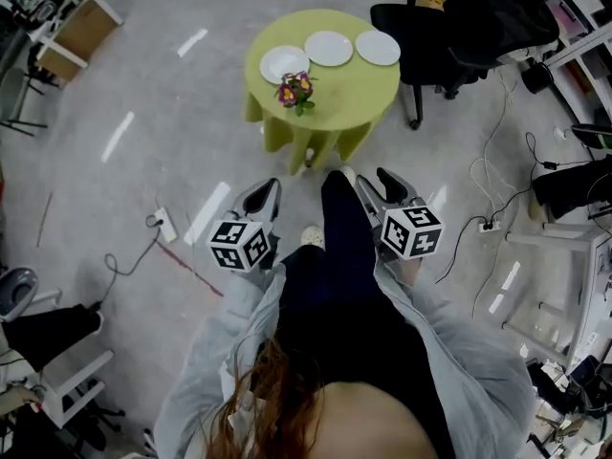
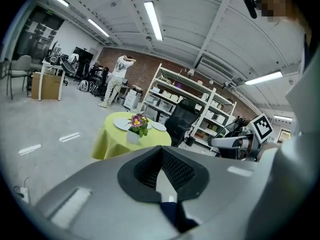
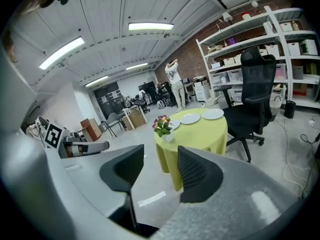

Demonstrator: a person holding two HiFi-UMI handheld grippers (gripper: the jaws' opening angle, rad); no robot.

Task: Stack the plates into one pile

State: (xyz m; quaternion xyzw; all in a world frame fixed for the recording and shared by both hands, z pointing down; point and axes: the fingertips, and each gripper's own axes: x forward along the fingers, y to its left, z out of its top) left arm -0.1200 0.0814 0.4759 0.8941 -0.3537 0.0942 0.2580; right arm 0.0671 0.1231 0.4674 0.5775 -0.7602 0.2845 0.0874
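Three white plates lie singly on the round table (image 1: 359, 98), which is draped in a yellow-green cloth. None is stacked on another. Reading the tabletop as a clock in the head view, the first plate (image 1: 284, 63) sits at about 10 o'clock, the second plate (image 1: 328, 48) at 12 and the third plate (image 1: 378, 47) at about 1. They form an arc along the far rim, each just beside the next.

The potted flowers (image 1: 296, 91) stand at 9 o'clock from the table's middle, just inside the first plate. A black office chair (image 1: 430, 27) stands at the table's 2 o'clock.

Both grippers are well short of the table, at its 6 o'clock side, and point toward it. The left gripper (image 1: 260, 199) has its pads pressed together at the tips, with nothing pinched. The right gripper (image 1: 373, 178) has its pads spread, with only floor and tablecloth showing through the gap.
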